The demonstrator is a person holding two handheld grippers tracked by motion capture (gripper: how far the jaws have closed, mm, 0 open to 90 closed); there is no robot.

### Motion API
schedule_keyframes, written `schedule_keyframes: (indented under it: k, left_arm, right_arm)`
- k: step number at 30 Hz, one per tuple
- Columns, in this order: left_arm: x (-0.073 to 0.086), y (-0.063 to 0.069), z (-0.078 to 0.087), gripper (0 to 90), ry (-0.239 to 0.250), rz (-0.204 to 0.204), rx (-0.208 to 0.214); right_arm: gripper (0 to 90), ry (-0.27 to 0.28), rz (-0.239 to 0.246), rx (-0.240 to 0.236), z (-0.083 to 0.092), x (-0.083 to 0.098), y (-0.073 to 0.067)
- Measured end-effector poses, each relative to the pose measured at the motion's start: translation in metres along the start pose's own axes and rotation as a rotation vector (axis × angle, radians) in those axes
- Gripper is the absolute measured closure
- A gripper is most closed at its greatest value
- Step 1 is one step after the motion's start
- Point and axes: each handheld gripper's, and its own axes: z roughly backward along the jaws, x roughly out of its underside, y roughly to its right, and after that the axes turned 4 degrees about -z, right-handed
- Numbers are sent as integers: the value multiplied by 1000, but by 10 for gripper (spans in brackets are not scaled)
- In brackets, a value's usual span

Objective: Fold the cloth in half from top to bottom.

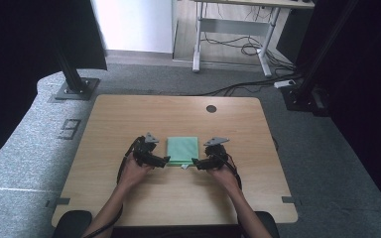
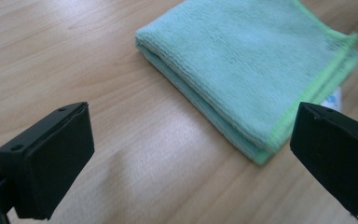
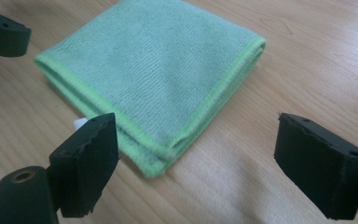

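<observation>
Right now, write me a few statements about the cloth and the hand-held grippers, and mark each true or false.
1. The green cloth lies folded on the table. True.
2. The left hand-held gripper is clamped on the cloth. False: its jaws stand open, nothing between them.
3. The right hand-held gripper is open, a cloth corner before it. True.
4. The cloth is red. False: green with a lighter green hem.

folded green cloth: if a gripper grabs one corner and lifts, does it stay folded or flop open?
Probably flops: the folded cloth is soft, napped fabric in loose stacked layers, with nothing holding the layers together. Likely light, since it lies thin and flat on the table. Pushed, it may bunch rather than slide, its nap dragging on the wood.
</observation>
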Motion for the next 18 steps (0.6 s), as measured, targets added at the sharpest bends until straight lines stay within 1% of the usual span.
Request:
schedule_keyframes:
  k: [4,9,12,18]
  left_arm:
    - [6,4,8,0,1,-19,10]
    - [10,11,19,0,13,-40,21]
    - [12,15,26,0,18,-56,18]
    - [16,23,40,0,19,-92,2]
  right_arm:
    - [127,1,3,-9,7,3,-1]
    - [55,-5,19,-15,17,6,-5]
    - [18,-5,31,-13,23,7,-7]
    - [1,-6,52,-19,36,11,-11]
